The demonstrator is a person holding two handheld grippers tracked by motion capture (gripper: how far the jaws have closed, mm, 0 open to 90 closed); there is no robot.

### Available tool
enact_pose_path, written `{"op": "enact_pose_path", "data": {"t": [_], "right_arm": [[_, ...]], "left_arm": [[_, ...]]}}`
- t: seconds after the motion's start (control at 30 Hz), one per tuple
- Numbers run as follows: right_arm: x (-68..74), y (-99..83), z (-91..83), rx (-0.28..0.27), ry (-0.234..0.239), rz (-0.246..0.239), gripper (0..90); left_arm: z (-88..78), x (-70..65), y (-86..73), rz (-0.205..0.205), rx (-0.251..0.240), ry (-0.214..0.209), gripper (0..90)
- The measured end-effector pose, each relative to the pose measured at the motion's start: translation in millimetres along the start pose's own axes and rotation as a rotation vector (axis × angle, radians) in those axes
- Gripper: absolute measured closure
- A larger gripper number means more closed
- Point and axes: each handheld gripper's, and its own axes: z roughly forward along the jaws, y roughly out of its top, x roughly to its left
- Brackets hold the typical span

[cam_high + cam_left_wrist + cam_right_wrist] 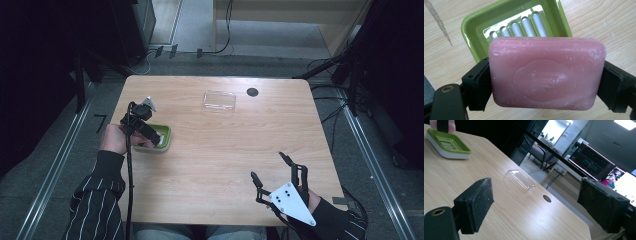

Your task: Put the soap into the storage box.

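Pink soap fills the left claw, pinched end to end, long axis crosswise, hovering just over the green soap dish on the desk; right claw spread, idle, well apart.

Soap dish sits on table, left side, mid-depth. Left gripper is over the dish, soap bar clamped between its jaws, above the dish's near part. Clear lid lies far centre, right of the dish. Table hole just right of lid. Right gripper near right, jaws apart, well apart from all items.
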Motion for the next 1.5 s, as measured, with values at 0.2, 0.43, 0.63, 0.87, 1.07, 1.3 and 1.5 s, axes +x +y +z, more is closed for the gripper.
{"op": "enact_pose_path", "data": {"t": [0.2,0.43,0.63,0.87,1.07,1.3,1.5], "right_arm": [[0.1,0.0,0.1,0.001,0.002,-0.001,13.2],[-0.2,-0.1,0.2,0.0,0.002,-0.002,13.2],[0.1,-0.1,0.4,0.001,0.004,-0.002,13.2],[-0.3,-0.1,0.2,-0.002,0.0,-0.001,13.2],[-0.4,-0.1,0.2,-0.002,0.0,-0.001,13.2],[-0.2,-0.1,0.2,0.0,0.002,-0.002,13.2],[-0.5,-0.2,0.2,-0.002,0.001,0.001,13.2]], "left_arm": [[2.8,2.5,5.5,-0.018,-0.003,-0.003,14.1],[8.5,7.8,11.3,-0.053,-0.004,-0.003,14.1],[14.4,12.2,14.8,-0.079,-0.004,0.0,14.0],[18.7,13.5,17.9,-0.094,0.004,0.003,14.1],[24.1,17.2,19.5,-0.126,0.008,0.002,14.1],[27.6,18.8,22.1,-0.139,0.002,-0.001,14.0],[31.0,15.8,27.8,-0.143,0.003,-0.007,14.0]]}}
